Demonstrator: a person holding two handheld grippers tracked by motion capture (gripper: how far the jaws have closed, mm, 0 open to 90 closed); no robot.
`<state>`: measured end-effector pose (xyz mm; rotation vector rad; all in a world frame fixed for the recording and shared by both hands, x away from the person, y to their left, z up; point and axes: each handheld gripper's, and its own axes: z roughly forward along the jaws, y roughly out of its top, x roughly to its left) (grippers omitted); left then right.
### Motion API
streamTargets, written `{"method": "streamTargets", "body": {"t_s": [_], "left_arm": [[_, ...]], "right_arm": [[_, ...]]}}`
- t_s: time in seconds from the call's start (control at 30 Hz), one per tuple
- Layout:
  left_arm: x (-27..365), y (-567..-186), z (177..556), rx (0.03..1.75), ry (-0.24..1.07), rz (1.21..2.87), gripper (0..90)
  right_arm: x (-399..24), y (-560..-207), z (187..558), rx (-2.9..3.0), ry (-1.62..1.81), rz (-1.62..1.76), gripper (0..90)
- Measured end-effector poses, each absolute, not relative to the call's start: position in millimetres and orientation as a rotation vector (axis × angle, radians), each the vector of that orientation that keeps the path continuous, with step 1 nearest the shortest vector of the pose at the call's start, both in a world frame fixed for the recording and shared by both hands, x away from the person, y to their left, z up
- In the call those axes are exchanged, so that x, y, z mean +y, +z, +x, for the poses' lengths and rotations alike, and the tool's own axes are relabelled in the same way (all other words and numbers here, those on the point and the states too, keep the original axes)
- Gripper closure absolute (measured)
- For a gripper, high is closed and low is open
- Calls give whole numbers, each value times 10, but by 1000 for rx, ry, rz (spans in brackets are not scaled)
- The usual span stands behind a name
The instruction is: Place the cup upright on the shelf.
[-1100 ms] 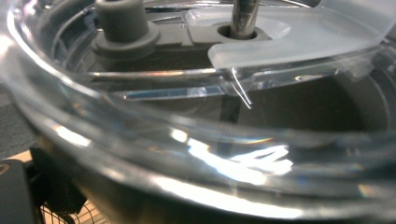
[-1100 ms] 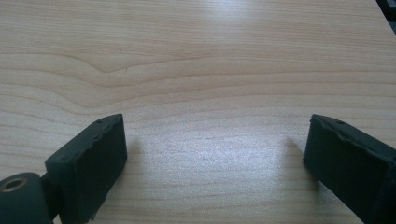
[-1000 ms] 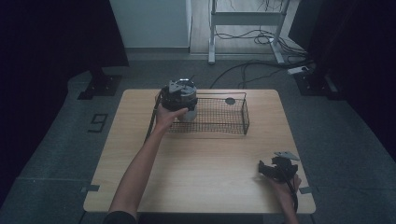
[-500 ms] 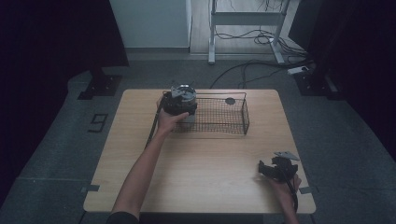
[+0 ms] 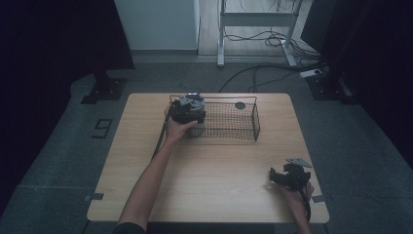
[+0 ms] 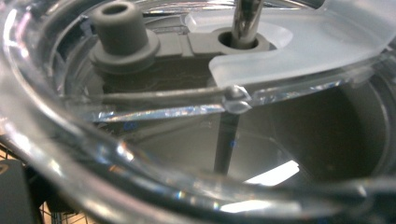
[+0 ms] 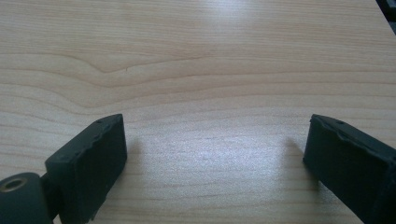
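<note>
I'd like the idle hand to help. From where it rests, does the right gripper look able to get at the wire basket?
Probably yes. The right gripper sits open at the table's near right corner, with bare wood between it and the wire basket. The left gripper works at the basket's left end, so its right end looks free.

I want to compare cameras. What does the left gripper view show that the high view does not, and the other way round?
Left gripper view: a close look into a clear container, with a grey plug and a metal rod inside. High view: the whole table, the wire basket, a dark disc in it, and the right claw low over the table's near right corner. Both: the left end of the basket, where the left claw is.
</note>
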<state>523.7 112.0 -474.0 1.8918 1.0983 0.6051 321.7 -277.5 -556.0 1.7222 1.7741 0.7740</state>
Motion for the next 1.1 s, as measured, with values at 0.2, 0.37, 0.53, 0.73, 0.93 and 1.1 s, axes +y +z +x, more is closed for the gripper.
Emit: {"method": "streamTargets", "body": {"t_s": [0.2,0.37,0.53,0.73,0.93,1.1], "left_arm": [[1146,-4763,5234,1118,596,1874,38],[1171,-4768,5231,1125,585,1860,34],[1161,-4700,5193,1124,609,1844,18],[1203,-4561,5105,1106,614,1799,0],[1265,-4466,4983,1096,613,1782,14],[1297,-4420,4861,1093,627,1779,18]], "right_arm": [[-2775,-5561,3217,1774,774,1722,56],[-2775,-5560,3217,1774,774,1722,56],[-2775,-5560,3217,1774,774,1722,56],[-2775,-5560,3217,1774,774,1722,56],[-2774,-5560,3217,1774,774,1723,56],[-2775,-5560,3217,1774,774,1722,56]]}}
